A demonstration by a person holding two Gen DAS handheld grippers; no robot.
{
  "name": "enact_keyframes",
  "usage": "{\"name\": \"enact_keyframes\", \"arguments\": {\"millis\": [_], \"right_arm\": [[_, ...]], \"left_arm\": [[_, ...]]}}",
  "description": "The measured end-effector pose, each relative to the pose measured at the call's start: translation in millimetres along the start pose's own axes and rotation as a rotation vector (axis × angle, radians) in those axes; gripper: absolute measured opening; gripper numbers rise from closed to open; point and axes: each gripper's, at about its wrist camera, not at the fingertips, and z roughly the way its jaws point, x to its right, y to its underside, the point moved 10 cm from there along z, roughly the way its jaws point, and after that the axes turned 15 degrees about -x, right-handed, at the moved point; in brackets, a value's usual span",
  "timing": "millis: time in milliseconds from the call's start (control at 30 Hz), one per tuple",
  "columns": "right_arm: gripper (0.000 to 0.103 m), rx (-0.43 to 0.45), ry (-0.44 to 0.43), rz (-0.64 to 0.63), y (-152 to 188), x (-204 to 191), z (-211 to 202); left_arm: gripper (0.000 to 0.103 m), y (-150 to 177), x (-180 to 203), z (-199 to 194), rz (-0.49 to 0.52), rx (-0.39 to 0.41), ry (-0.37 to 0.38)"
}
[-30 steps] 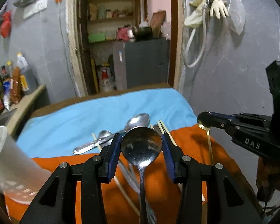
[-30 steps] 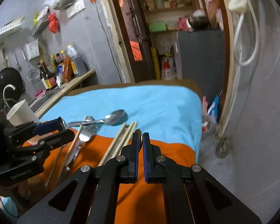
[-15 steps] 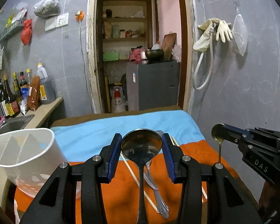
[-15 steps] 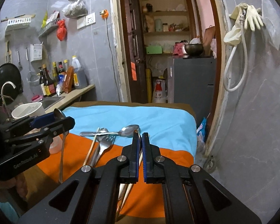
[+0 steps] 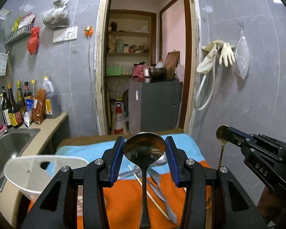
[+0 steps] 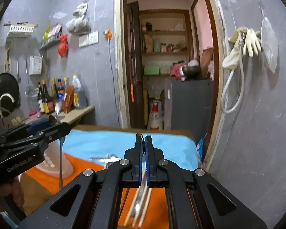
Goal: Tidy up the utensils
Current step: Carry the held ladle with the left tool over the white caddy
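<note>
- Left wrist view: left gripper (image 5: 144, 152) clamped on bowl of a silver spoon (image 5: 144, 150), blue pads against both bowl edges, handle hanging straight down btwn the black arms.
- Same view, far right: right gripper (image 5: 222, 135) pinching bowl of a gold-toned spoon (image 5: 221, 141) edge-on, handle dangling below.
- Below, on orange cloth (image 5: 127, 196): loose utensils, incl. a fork (image 5: 157, 177), a chopstick (image 5: 148, 192) lying diagonal, another spoon (image 5: 161, 160) w/ bowl at the seam w/ blue cloth (image 5: 89, 150).
- Lower left: white plastic utensil holder (image 5: 34, 171), near table's left edge, just beside left gripper arm; steel sink (image 5: 9, 145) and sauce bottles (image 5: 15, 105) on counter beyond.
- Right wrist view: right gripper (image 6: 143, 141) pressed nearly together on the thin edge of its spoon's bowl (image 6: 141, 139); handle blurred below.
- Same view, left: left gripper (image 6: 56, 125) holding its spoon (image 6: 61, 162) by the bowl, handle hanging vertical in front of the white holder (image 6: 66, 168).
- Blurred chopsticks (image 6: 135, 210) and cutlery on orange cloth under the right gripper arms; spoon and fork (image 6: 104, 159) at the blue-orange seam.
</note>
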Motion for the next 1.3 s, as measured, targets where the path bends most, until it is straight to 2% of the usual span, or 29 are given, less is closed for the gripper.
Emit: {"name": "enact_keyframes", "arguments": {"millis": [233, 467, 700, 800, 967, 1300], "right_arm": [[0.001, 0.105, -0.028, -0.036, -50.6, -44.4, -24.2], [0.001, 0.196, -0.081, -0.087, -94.1, -98.1, -37.7], [0.001, 0.253, -0.147, -0.111, -120.2, -151.3, -29.6], [0.001, 0.254, -0.164, -0.121, -119.5, -166.0, -20.8], [0.001, 0.219, -0.172, -0.137, -104.6, -181.9, 7.2], [0.001, 0.13, -0.166, -0.147, -71.3, -192.2, 51.6]], "left_arm": [[0.038, -35.0, -37.2, -50.0, -0.01, 0.047, -0.007], [0.038, -64.3, -97.6, -100.7, -0.058, 0.09, -0.022], [0.038, -68.4, -176.1, -130.5, -0.15, 0.131, -0.114], [0.038, -60.8, -207.9, -130.8, -0.195, 0.145, -0.148], [0.038, -44.4, -237.4, -117.8, -0.268, 0.153, -0.142], [0.038, -32.1, -251.5, -86.1, -0.333, 0.168, -0.091]]}}
